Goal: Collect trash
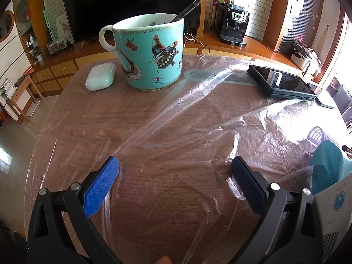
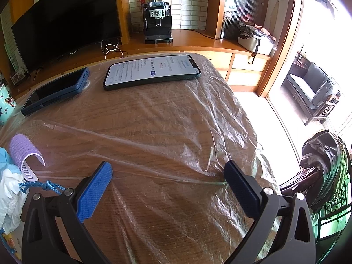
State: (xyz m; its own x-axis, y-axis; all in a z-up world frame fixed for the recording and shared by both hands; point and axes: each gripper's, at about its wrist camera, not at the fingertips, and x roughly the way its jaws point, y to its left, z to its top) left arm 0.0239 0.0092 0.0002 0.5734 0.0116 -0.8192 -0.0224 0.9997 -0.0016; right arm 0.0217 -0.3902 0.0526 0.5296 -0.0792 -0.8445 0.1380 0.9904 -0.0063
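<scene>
A crinkled clear plastic film (image 1: 198,101) lies spread over the round wooden table (image 1: 96,62), with long raised folds running across it. My left gripper (image 1: 176,173) hovers low over the film near the table's front, open, nothing between its blue pads. In the right wrist view the same film (image 2: 176,132) covers the tabletop. My right gripper (image 2: 169,178) is open above it, and its right fingertip (image 2: 233,176) touches the end of a stretched fold. A crumpled white and pale blue wad (image 2: 8,189) with a blue cord sits at the left edge.
A turquoise butterfly mug (image 1: 151,55) with a spoon and a white earbud case (image 1: 100,77) stand at the back. A dark phone (image 1: 281,83), a lit phone (image 2: 151,70) and a purple hair roller (image 2: 24,151) rest on the table. A white box (image 1: 336,209) is at right.
</scene>
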